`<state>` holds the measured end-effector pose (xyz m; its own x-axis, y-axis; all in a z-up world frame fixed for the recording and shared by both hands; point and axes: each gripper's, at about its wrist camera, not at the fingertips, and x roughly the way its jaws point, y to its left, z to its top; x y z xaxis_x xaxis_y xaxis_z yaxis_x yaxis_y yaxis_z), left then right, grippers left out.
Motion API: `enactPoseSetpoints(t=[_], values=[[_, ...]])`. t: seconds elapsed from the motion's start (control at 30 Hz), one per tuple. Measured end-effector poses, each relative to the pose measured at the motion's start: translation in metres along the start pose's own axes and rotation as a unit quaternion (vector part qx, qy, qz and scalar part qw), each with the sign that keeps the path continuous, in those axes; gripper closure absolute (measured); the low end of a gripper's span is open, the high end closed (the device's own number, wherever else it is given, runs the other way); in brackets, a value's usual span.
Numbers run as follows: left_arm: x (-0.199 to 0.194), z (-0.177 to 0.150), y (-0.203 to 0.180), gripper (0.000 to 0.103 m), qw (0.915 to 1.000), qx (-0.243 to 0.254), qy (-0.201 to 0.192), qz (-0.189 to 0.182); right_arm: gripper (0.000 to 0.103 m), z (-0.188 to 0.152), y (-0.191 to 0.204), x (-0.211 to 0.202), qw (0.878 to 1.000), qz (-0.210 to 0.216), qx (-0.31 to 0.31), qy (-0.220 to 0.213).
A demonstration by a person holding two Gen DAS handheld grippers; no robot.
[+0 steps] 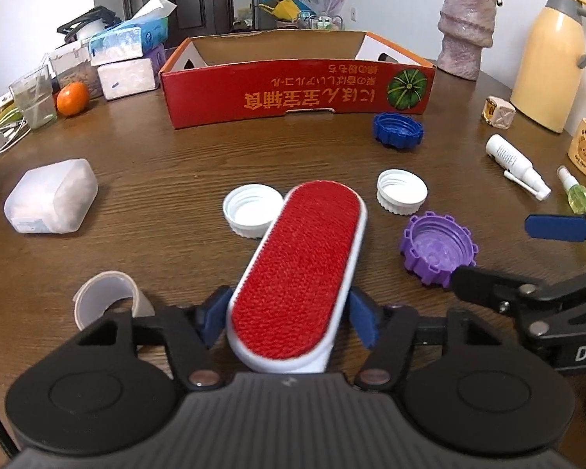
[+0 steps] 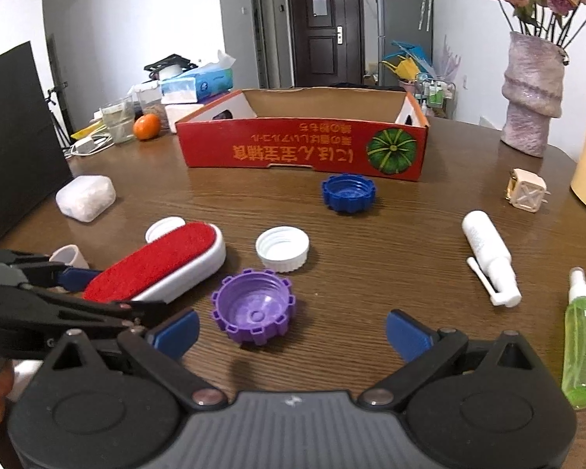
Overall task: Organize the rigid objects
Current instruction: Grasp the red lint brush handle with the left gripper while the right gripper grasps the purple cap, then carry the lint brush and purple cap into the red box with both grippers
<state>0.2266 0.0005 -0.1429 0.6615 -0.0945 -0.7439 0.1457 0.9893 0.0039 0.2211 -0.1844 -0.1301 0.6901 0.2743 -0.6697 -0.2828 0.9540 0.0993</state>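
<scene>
The lint brush (image 1: 301,265), red-faced with a white body, lies on the brown bench (image 1: 168,179) in front of the red cardboard box (image 1: 297,90), its near end clamped between the blue pads of the left hand-held gripper (image 1: 289,322). Just behind the brush a white cap (image 1: 252,211) touches its far end, partly hidden by it; a second white cap (image 1: 402,191) sits right of the brush, a purple cap (image 1: 437,248) nearer and right again, and a blue cap (image 1: 398,131) close to the box front. Left of the brush a roll of tape (image 1: 109,297) stands half behind the gripper frame, and a milky plastic tub (image 1: 52,201) lies farther left.

The right hand-held gripper (image 2: 293,332) hangs with its pads wide apart, the purple cap just ahead of them, nothing gripped. Its camera alone shows the full green spray bottle (image 2: 582,340) and the white spray bottle (image 2: 488,262) well right of the brush, plus a black panel (image 2: 15,144) far left. The left camera alone shows the cream thermos (image 1: 551,58), cut to a sliver in the other view. The box's floor stays hidden behind its front wall.
</scene>
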Motion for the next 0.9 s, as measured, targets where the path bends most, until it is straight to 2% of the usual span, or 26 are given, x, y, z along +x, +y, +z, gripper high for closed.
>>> enactPoseSetpoints(t=[0.13, 0.37, 0.67, 0.8, 0.9], values=[[-0.003, -0.002, 0.005, 0.045, 0.9999, -0.009, -0.004, -0.004, 0.005, 0.001, 0.005, 0.006, 1.000, 0.001, -0.005, 0.004], [-0.006, -0.003, 0.012, 0.045, 0.9997, -0.024, -0.007, -0.008, 0.009, 0.003, 0.013, 0.018, 1.000, 0.001, -0.018, 0.006], [-0.007, -0.003, 0.015, 0.045, 0.9994, -0.033, -0.006, -0.006, 0.032, 0.002, 0.018, 0.031, 0.999, 0.000, -0.033, 0.003], [-0.007, -0.003, 0.015, 0.045, 0.9993, -0.037, -0.005, -0.005, 0.051, 0.002, 0.020, 0.032, 0.999, -0.003, -0.044, -0.003], [-0.008, -0.003, 0.014, 0.045, 0.9992, -0.040, -0.004, -0.003, 0.051, 0.002, 0.021, 0.030, 0.999, -0.001, -0.044, -0.004]])
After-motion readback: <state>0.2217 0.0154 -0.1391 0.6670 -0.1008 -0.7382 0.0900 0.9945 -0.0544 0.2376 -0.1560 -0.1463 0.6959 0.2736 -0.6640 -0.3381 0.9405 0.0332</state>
